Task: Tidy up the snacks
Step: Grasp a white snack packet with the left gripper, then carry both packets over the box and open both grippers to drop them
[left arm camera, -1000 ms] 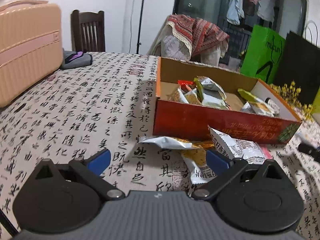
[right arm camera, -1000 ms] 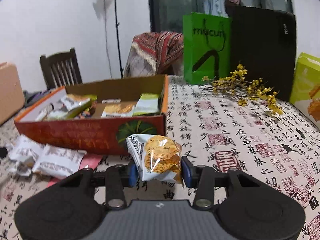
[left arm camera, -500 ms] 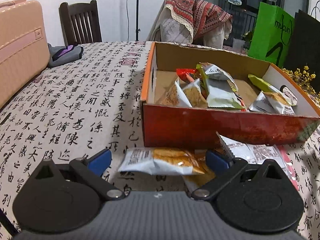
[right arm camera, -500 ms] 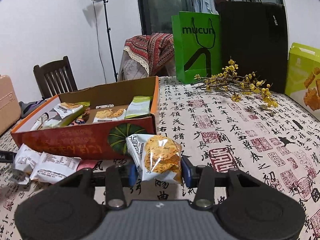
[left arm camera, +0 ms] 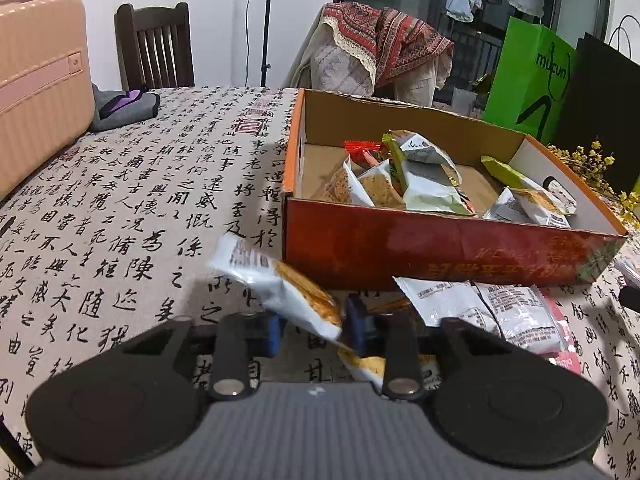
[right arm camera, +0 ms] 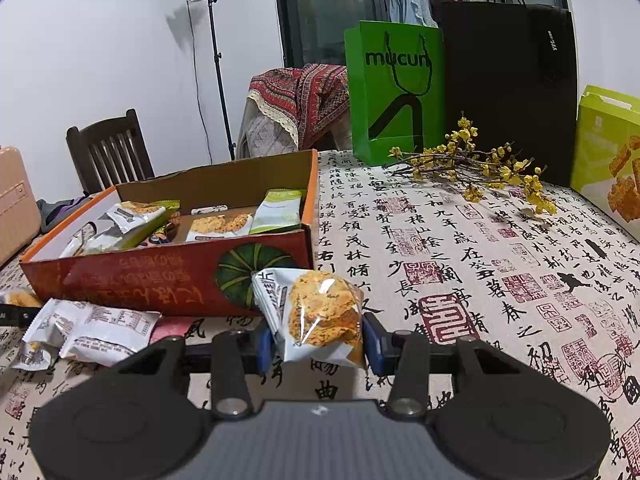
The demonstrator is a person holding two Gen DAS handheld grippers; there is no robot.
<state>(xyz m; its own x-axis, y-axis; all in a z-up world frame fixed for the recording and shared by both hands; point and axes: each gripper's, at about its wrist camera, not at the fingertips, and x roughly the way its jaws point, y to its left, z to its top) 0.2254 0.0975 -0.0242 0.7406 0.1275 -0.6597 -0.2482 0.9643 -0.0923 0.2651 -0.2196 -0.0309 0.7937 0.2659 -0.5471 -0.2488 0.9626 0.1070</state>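
Packets (left arm camera: 420, 184) fill my box (left arm camera: 440, 248); both grippers (left arm camera: 310, 326) (right arm camera: 318, 342) clamp one each, left just closed; several (left arm camera: 500, 312) wait at five o'clock.

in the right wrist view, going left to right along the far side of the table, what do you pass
wooden chair → light stand → patterned cloth → green bag → black bag → yellow-green snack box
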